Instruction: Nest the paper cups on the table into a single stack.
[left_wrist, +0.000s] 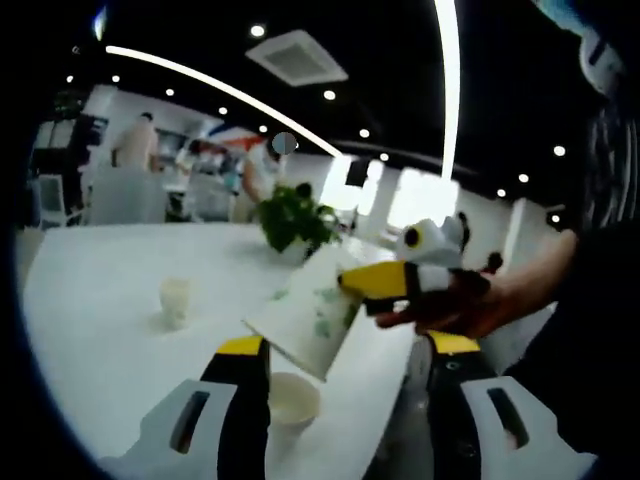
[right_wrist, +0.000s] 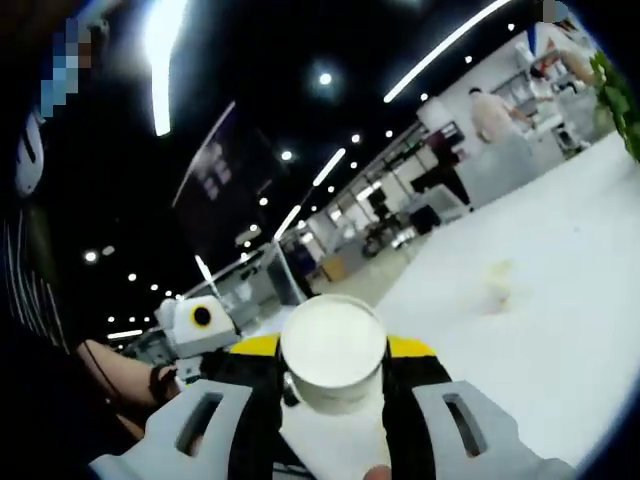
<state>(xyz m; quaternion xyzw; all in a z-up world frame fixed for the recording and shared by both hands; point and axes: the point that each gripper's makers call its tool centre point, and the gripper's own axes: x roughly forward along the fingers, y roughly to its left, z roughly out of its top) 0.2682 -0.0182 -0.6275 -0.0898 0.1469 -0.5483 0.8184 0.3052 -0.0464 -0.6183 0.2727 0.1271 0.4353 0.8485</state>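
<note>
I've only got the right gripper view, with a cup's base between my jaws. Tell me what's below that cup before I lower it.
Observer: In the left gripper view, an open cup stands upright on the table, just below the held cup.
Operator: Give me the held cup's tilt.
Observer: It's tilted, with its mouth angled down toward the open cup, and it is not yet inside it.
Operator: Say where the left gripper is.
Observer: The left gripper is open, with its jaws on either side of the open cup, not gripping it.
</note>
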